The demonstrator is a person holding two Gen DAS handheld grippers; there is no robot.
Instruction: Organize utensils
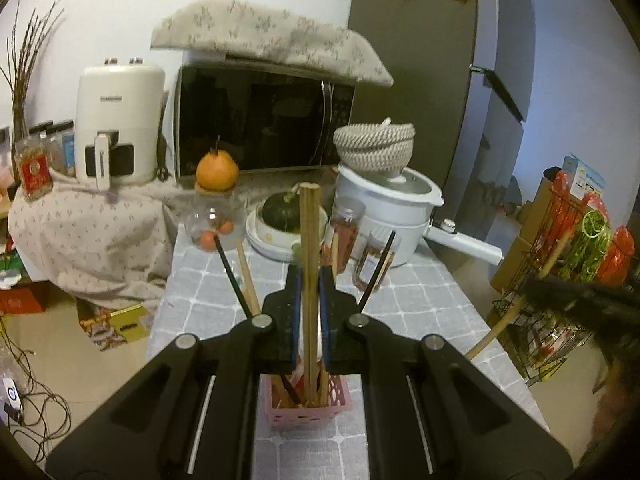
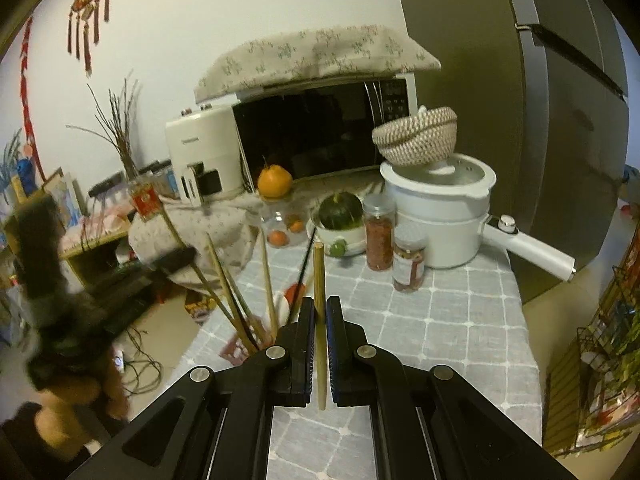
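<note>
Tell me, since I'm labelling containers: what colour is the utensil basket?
Pink basket, clearest in the left wrist view.

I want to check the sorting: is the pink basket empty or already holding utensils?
Holding utensils. In the left wrist view, wooden and black chopsticks stand in the pink basket, leaning outward.

Left matte black plastic two-finger gripper (image 1: 309, 280) has blue pads lining its fingers and round silver pivot screws. The right matte black plastic gripper (image 2: 320, 312) looks identical, with slotted angular arms.
</note>
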